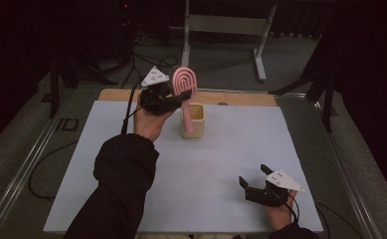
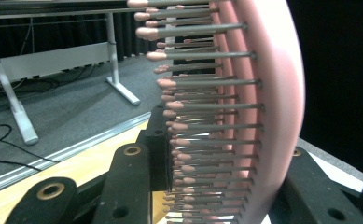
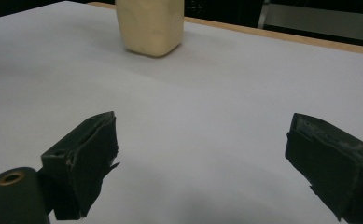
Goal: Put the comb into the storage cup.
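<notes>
We see the left gripper [image 1: 173, 97] in the upper middle of the high view, its jaws clenched on the pink hairbrush [image 1: 185, 82], which stands upright with its paddle head above the jaws and its handle reaching down into the cream cup [image 1: 193, 121]. In the left gripper view the hairbrush [image 2: 263, 112] sits between the jaws, its rows of grey bristles with pink tips pointing to the left of the frame. The right gripper [image 1: 253, 183], at the lower right above the white counter [image 1: 221, 164], has its jaws released and empty, well apart from the cup [image 3: 150, 25].
</notes>
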